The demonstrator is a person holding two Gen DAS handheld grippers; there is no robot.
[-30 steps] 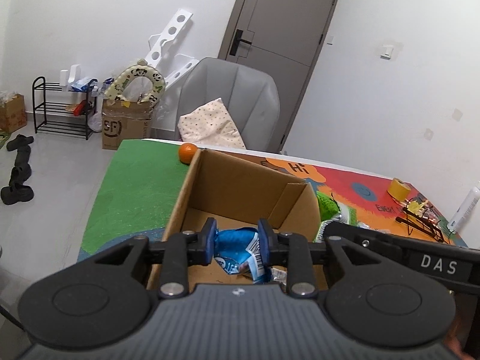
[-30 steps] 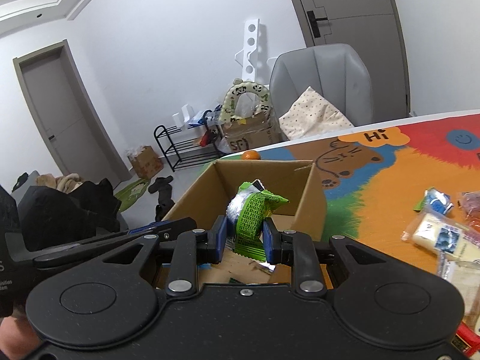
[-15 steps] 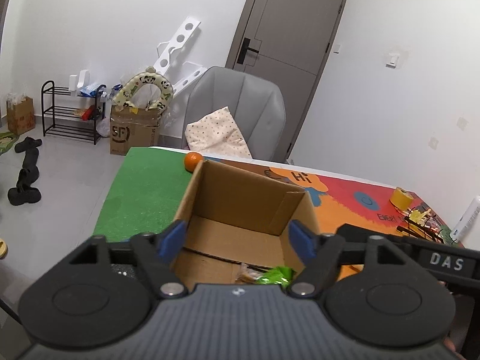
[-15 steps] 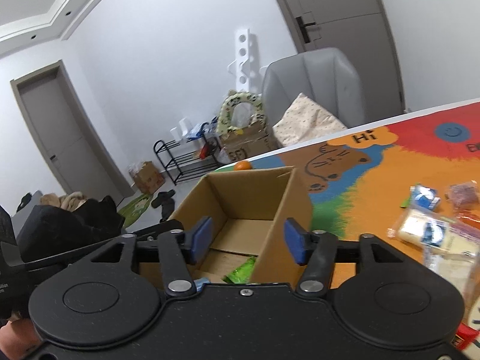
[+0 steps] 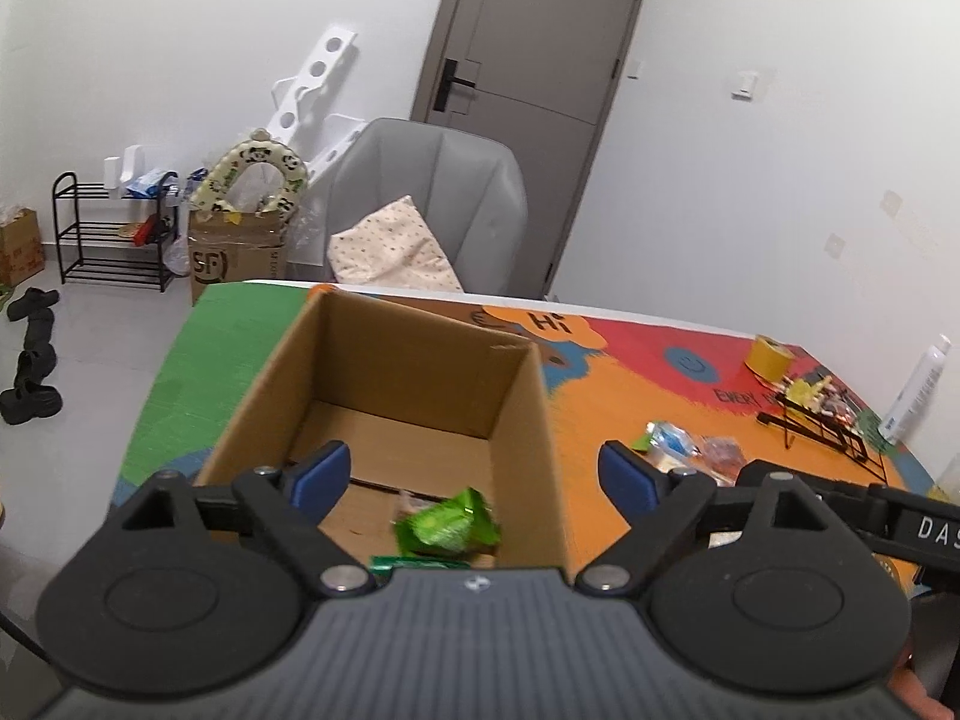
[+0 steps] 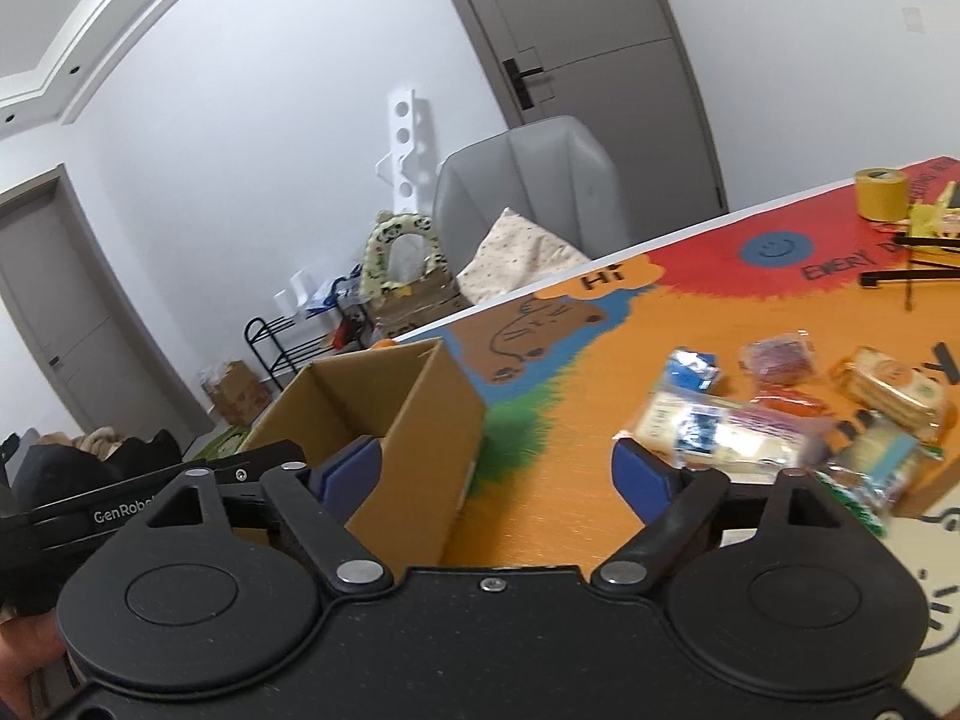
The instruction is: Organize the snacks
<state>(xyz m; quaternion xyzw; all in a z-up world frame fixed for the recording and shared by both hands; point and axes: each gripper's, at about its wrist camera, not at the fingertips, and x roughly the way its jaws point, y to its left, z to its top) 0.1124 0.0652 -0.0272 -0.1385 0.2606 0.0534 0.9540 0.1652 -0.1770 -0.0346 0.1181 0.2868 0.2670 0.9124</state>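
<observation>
Both hands free, turning back for more snacks

My left hand-held gripper (image 5: 474, 474) and right hand-held gripper (image 6: 495, 468) gape empty; green packet (image 5: 447, 523) lies in the box (image 5: 384, 354), remaining snacks (image 6: 780, 414) on the tabletop (image 6: 570, 420)

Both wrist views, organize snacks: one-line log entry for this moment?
left tongs: open, empty, over cardboard box | right tongs: open, empty | green snack pack: in box | loose snacks: on mat
</observation>
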